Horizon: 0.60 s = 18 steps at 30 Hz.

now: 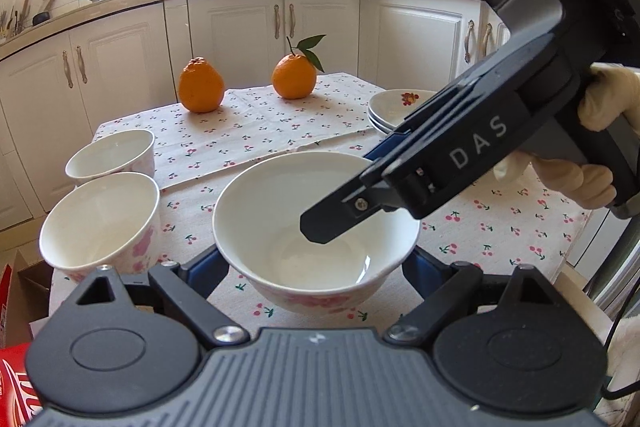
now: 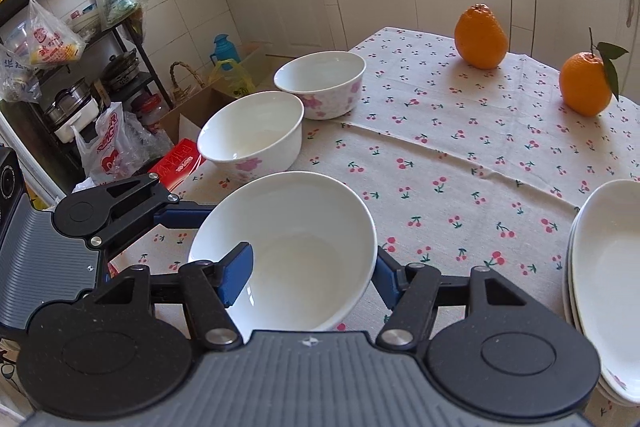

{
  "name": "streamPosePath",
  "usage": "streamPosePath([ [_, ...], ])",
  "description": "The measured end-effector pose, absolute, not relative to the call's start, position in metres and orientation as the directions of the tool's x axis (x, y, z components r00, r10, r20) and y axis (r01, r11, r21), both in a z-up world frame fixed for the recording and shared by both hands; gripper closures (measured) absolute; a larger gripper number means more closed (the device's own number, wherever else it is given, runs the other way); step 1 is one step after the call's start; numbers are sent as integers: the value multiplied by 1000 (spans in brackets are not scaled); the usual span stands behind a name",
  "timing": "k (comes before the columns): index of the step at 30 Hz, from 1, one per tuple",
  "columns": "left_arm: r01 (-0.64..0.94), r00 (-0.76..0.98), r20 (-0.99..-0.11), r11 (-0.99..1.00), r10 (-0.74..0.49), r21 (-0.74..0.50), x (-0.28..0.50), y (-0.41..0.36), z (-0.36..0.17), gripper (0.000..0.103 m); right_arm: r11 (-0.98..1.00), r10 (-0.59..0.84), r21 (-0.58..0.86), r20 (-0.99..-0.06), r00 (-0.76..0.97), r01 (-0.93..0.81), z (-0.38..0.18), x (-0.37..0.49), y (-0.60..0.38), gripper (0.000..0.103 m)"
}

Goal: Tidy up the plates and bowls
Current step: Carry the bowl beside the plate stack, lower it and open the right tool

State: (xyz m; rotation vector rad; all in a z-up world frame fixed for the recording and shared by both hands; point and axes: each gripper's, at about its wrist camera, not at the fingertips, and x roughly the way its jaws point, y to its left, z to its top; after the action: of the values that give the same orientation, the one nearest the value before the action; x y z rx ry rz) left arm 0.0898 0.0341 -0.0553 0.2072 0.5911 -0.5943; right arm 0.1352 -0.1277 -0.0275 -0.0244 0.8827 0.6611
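Note:
A white bowl [image 1: 280,211] [image 2: 312,227] with pink flowers on its outside sits between both grippers. My left gripper [image 1: 312,267] spans it from the near side, with a blue pad against each flank, and looks shut on it. My right gripper [image 2: 316,275] reaches in from the right; its left pad [image 2: 236,275] hangs inside the bowl and its right pad [image 2: 384,279] is outside the rim. Bare bowl shows between that inner pad and the wall, so it stands open. Two more flowered bowls [image 1: 100,219] [image 1: 112,155] stand at the table's left edge. A stack of white plates [image 1: 396,107] [image 2: 608,267] lies on the right.
Two oranges [image 1: 200,85] [image 1: 294,75] sit at the far side of the cherry-print tablecloth [image 2: 460,155]. A gloved hand [image 1: 600,107] holds the right gripper. Past the table's left edge are a red box [image 2: 176,163], cartons, bags and a shelf rack. White kitchen cabinets run behind.

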Motion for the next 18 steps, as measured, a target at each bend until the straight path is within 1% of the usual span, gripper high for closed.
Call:
streamPosePath([
  [18, 619, 624, -603, 785, -498, -7, 99, 14, -63, 10, 833, 490, 245, -742, 457, -496, -37, 135, -151, 32],
])
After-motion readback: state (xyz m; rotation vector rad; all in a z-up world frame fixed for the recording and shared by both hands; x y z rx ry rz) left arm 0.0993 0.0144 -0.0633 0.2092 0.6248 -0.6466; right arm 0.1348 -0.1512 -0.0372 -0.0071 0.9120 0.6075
